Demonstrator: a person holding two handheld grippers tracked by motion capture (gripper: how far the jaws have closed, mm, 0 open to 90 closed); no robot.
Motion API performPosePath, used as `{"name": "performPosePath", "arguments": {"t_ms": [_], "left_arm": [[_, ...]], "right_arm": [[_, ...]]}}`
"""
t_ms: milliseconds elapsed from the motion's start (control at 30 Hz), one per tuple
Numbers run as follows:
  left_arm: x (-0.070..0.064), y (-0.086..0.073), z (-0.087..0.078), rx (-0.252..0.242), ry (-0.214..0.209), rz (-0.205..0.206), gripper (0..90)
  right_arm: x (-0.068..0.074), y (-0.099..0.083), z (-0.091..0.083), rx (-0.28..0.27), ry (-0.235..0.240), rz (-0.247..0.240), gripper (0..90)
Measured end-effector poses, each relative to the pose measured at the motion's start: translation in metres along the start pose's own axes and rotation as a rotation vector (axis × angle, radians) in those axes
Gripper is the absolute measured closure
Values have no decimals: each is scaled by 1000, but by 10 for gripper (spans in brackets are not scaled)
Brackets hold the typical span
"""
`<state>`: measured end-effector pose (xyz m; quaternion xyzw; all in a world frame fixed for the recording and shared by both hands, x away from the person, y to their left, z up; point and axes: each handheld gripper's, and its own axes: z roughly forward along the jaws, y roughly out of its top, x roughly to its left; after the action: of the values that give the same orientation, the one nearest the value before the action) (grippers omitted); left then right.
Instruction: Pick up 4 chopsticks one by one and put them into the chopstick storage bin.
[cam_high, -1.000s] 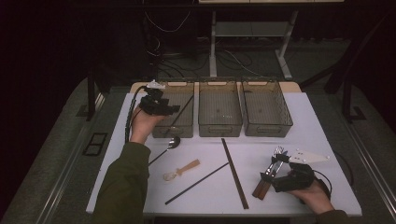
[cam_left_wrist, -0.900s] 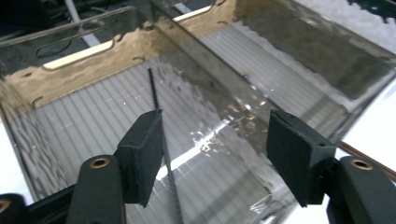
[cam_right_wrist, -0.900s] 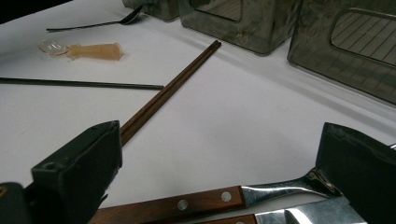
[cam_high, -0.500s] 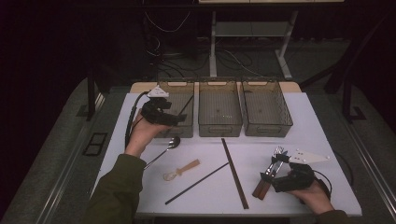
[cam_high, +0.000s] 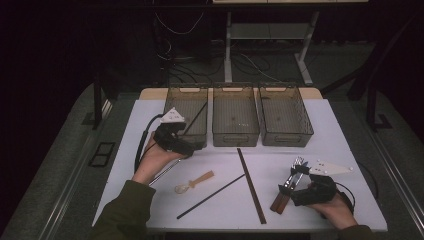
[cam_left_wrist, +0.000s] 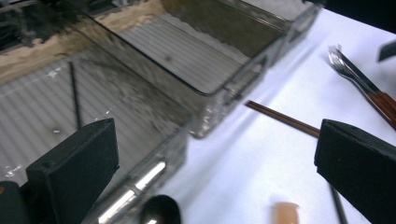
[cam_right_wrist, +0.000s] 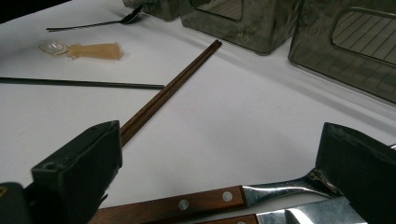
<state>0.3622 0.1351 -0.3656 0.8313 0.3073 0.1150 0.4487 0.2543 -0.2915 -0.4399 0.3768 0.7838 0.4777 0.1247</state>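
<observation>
Altogether three grey bins (cam_high: 235, 119) stand in a row, a black chopstick (cam_high: 196, 116) leaning in the leftmost. The left gripper (cam_high: 192, 146), jaws wide and empty, hovers at that bin's front edge. The right gripper (cam_high: 294, 192) sits open over two wooden-handled forks (cam_high: 287, 184). Between lie brown chopsticks (cam_high: 251, 184), another black chopstick (cam_high: 211, 196), one small spoon (cam_high: 194, 181), one metal spoon (cam_right_wrist: 95, 23).

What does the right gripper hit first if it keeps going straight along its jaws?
Probably the wood-handled cutlery lying across the gap between the open jaws of the right gripper. Past that, white table, then the grey bin. Depth is hard to judge, so it may pass just above the handles.
</observation>
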Motion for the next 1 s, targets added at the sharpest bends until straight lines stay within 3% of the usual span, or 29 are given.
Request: {"name": "performPosePath", "arguments": {"t_ms": [167,400,600,767,1000], "left_arm": [[-15,-10,2,4,-21,27,0],[-33,-30,5,9,-66,27,0],[-45,-44,2,15,-76,44,11],[-55,-55,-3,14,-85,63,70],[-62,-65,-8,4,-103,57,165]], "right_arm": [[0,0,0,-2,0,0,7],[0,0,1,-5,5,4,7],[1,0,4,3,15,-11,7],[1,1,3,4,11,-13,7],[2,1,3,7,11,-14,7]]}}
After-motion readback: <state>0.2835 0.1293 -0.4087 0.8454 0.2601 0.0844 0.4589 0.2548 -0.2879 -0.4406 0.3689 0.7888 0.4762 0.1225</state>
